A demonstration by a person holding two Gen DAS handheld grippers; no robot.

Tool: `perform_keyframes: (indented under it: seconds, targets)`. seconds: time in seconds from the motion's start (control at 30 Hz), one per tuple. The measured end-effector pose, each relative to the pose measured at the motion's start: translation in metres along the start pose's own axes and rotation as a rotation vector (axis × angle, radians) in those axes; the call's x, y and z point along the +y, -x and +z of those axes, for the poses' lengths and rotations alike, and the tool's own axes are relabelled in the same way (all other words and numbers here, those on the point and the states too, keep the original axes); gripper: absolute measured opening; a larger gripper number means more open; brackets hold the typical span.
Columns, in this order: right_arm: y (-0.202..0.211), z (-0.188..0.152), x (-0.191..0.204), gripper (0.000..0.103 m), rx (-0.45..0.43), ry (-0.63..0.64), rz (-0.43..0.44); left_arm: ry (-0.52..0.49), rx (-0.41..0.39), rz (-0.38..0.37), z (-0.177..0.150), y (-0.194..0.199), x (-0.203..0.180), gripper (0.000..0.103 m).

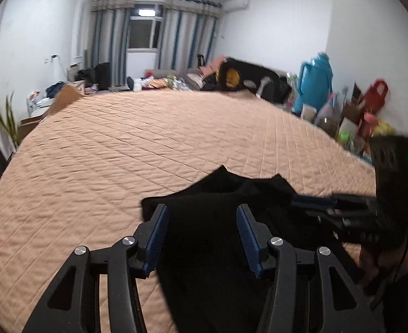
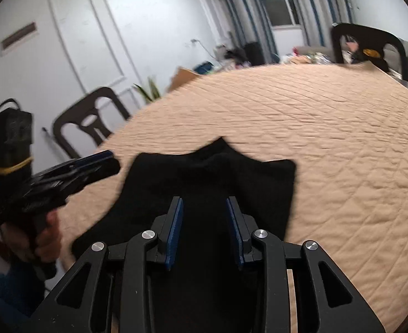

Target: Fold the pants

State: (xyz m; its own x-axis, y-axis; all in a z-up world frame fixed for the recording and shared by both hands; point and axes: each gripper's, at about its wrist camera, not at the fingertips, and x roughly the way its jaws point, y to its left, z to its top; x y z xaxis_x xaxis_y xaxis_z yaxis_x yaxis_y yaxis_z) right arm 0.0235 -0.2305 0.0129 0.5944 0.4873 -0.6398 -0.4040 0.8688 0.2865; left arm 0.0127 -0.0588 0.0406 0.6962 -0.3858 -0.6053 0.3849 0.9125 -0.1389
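Black pants (image 1: 209,222) lie bunched on the tan quilted bed cover (image 1: 148,138), near its front edge. In the right wrist view the pants (image 2: 204,177) form a dark, partly folded heap. My left gripper (image 1: 202,211) hovers open just above the pants, with nothing between its blue pads. My right gripper (image 2: 204,202) is also open and empty over the pants. Each gripper shows in the other's view: the right one (image 1: 309,201) at the pants' right edge, the left one (image 2: 104,158) at their left edge.
The quilted cover (image 2: 342,138) stretches far ahead and to both sides. A brown chair (image 2: 90,122) and a plant (image 2: 148,90) stand left of the bed. Bags, a teal flask (image 1: 313,83) and clutter line the right wall. A dark chair (image 2: 370,44) stands at the far end.
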Motion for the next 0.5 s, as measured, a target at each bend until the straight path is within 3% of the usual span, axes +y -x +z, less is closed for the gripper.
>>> perform_keyframes:
  seconds: [0.1,0.13,0.17,0.23,0.5]
  targets:
    - [-0.014,0.014,-0.017,0.027,0.036,-0.019,-0.021,-0.008,0.097,0.056,-0.004,-0.031,0.004,0.055]
    - [-0.017,0.017,-0.028,0.018,0.044,-0.041,-0.034,0.023,0.127,0.034,-0.005,-0.036,0.01,0.056]
    - [-0.019,0.019,-0.039,0.011,0.053,-0.088,-0.014,0.049,0.114,0.009,-0.004,-0.033,0.015,0.056]
    - [-0.018,0.022,-0.046,0.007,0.044,-0.119,0.0,0.058,0.113,0.0,-0.006,-0.031,0.016,0.056]
    - [0.009,0.009,-0.034,0.009,0.001,-0.088,-0.043,0.008,0.092,0.076,-0.007,-0.024,0.0,0.056]
